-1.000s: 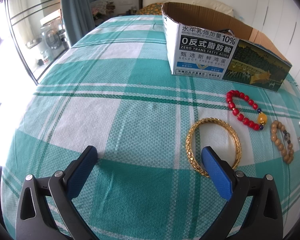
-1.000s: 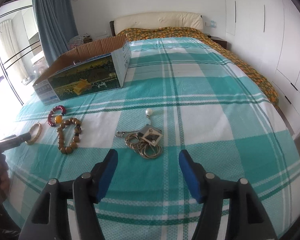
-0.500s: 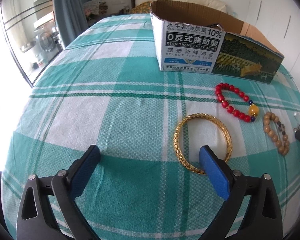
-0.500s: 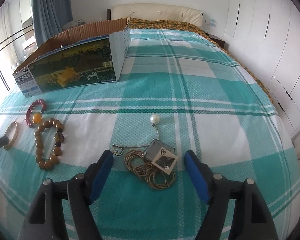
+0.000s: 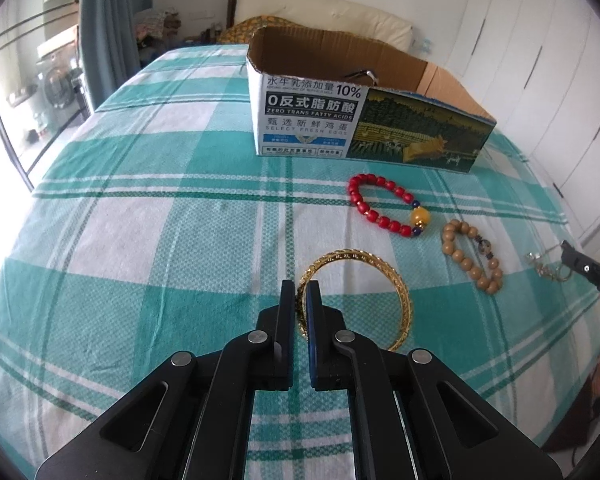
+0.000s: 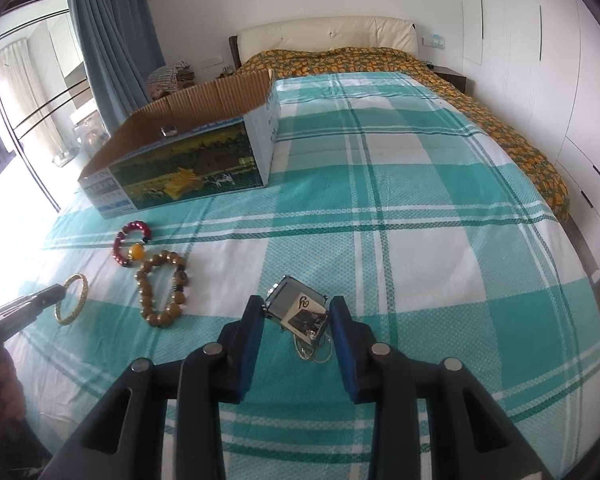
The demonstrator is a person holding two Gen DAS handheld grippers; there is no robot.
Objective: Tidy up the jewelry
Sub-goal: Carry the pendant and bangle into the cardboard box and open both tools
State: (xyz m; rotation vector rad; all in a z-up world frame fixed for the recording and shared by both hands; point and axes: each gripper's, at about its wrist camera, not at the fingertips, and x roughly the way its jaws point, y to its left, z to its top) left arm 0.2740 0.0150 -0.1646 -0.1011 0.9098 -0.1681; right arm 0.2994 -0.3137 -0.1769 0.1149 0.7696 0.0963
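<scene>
Since a second ago the left gripper (image 5: 301, 292) has gone from spread wide to pinching the near-left rim of the gold bangle (image 5: 396, 280), while the right gripper (image 6: 296, 312) has come in around the square charm (image 6: 296, 306) on its chain. The right jaws are closing, with the charm sitting between the blue pads; whether they are pressing on it yet is not clear. The bangle is lying on the plaid bedspread (image 5: 160, 240), extending ahead and right of the left fingers. Further ahead and right, the red bead bracelet (image 5: 380, 208) and the wooden bead bracelet (image 5: 472, 256) are resting flat. Beyond them the open cardboard box (image 5: 360, 120) is standing.
</scene>
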